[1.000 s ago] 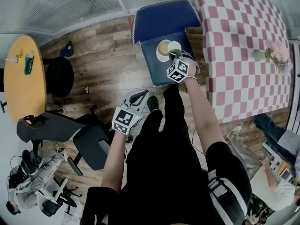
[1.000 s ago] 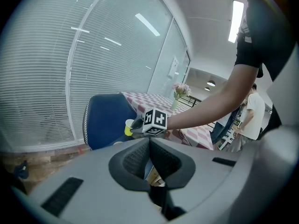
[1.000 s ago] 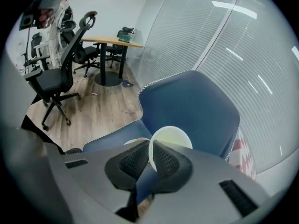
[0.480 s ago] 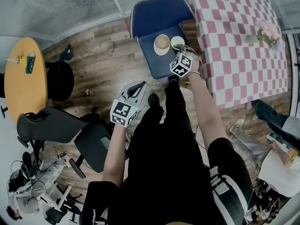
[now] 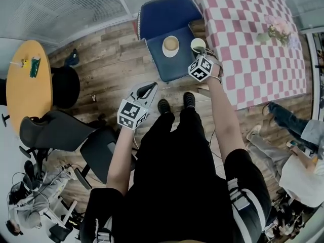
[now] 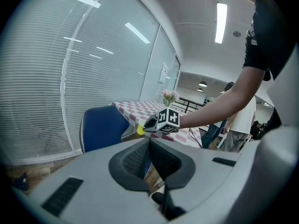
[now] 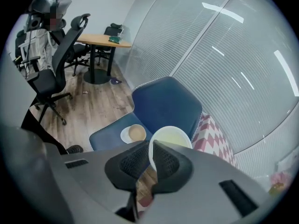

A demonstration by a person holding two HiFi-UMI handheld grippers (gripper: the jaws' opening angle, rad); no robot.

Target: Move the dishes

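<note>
Right gripper view: right gripper (image 7: 152, 155) jaws pinching the rim of one pale bowl (image 7: 170, 135), held clear of the blue chair (image 7: 159, 106), near the checked table (image 7: 212, 133). Left gripper (image 6: 149, 146) pads pressed together, nothing between.

Step, as judged: carrying a first dish from seat toward table. Next move calls for a swing over the cloth, a level set-down, then release.

Count: one bowl gripped; one saucer (image 5: 170, 55) bearing one tan cup (image 5: 171, 43), on the seat.

No legible text, label, brand or number anywhere. Only square coded markers on left cube (image 5: 132, 114) and right cube (image 5: 201, 68), without lettering.
</note>
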